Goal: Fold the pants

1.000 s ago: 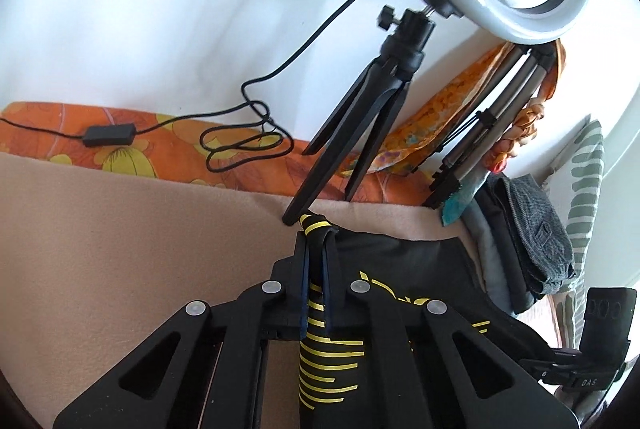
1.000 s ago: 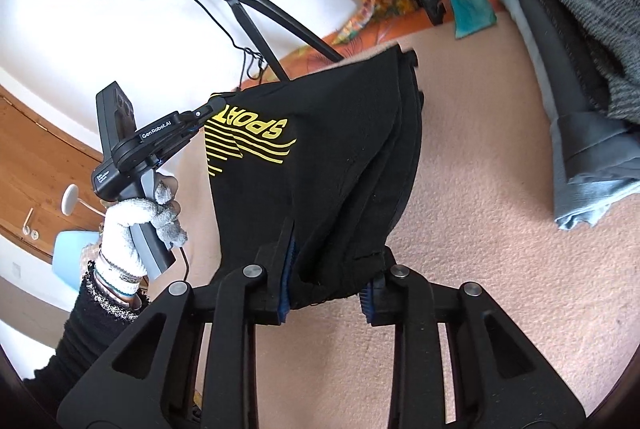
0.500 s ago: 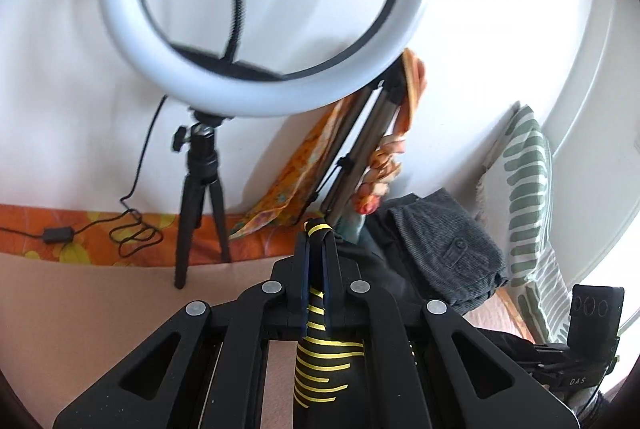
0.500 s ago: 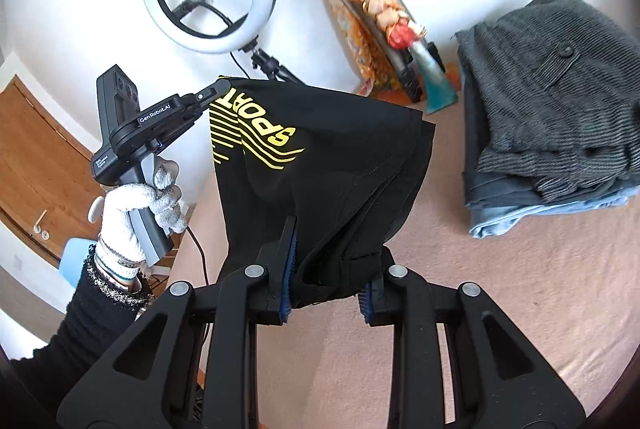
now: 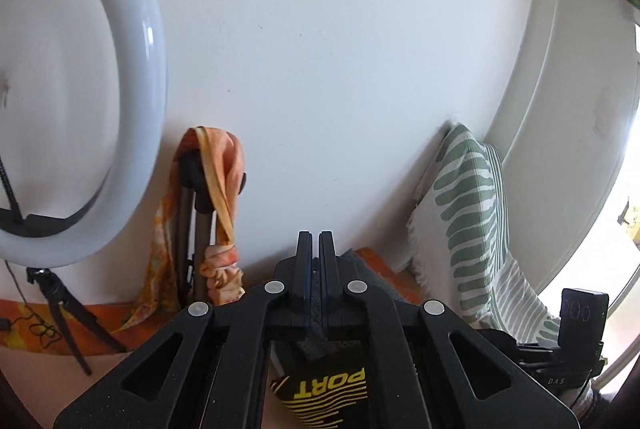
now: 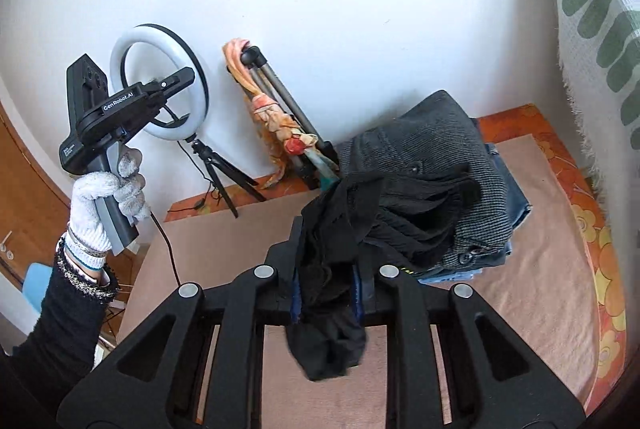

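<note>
- The beige blanket (image 6: 520, 249) fills the near ground, with a stack of folded clothes (image 6: 440, 149) at its far right, by the wall.
- The black pants (image 6: 400, 205) are draped from the right gripper (image 6: 326, 261) up onto that stack. A bunched tail hangs below the fingers on the near side.
- The cloth looks thin, light and limp, so I expect it to sag and slide. It is best pinched at a doubled edge or the waistband, not at a single loose layer.
- The right gripper is clamped on a thick wad of the cloth.
- The left gripper (image 5: 315, 235) is held high on the left, well apart from the stack, with its jaws almost together. Mesh shows low in the slit, and I cannot tell whether it is pinched.
- The yellow print shows just beneath that tool.
</note>
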`<state>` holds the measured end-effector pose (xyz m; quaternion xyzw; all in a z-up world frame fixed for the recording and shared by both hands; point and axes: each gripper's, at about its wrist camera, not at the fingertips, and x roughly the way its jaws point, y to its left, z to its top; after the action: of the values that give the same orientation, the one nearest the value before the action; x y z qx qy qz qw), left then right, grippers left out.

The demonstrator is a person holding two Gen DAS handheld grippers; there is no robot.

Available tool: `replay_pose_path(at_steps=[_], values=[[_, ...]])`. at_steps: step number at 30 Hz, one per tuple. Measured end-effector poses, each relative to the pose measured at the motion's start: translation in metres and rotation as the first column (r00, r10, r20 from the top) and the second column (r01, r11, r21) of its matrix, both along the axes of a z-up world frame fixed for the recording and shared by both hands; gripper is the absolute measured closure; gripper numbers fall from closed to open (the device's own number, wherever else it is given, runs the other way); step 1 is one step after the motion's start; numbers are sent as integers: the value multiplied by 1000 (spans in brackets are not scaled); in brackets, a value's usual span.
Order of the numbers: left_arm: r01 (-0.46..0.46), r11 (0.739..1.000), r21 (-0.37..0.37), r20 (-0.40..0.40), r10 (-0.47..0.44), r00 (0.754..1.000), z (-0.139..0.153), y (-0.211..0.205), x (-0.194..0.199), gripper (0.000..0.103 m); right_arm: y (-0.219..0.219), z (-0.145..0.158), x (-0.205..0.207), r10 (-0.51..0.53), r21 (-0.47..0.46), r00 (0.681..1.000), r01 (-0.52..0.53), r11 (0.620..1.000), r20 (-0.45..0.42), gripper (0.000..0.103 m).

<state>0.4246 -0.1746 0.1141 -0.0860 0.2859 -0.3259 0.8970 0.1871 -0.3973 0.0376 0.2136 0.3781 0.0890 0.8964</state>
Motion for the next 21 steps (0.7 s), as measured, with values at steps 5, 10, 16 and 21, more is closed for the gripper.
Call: replay_pose_path(at_steps=[5,10,16,21], values=[[88,992,89,-45,-84,995,-44,-29,-17,101,-20,-16,2,-15,28,1000,15,999,-19,85],[149,987,64,-206,-133,969,-104,-30,-34,93,-28,-17,3,-11,56,1000,11,998,-11,85],[92,996,6,-359,-84,930,-157,-10,-34,59,-21,-11,4,0,31,1000,0,1000,-4,85],[-2,995,-95,-487,-45,872,-190,8,-15,49,-22,-18,-4,-2,19,1000,2,1000,-17,85]])
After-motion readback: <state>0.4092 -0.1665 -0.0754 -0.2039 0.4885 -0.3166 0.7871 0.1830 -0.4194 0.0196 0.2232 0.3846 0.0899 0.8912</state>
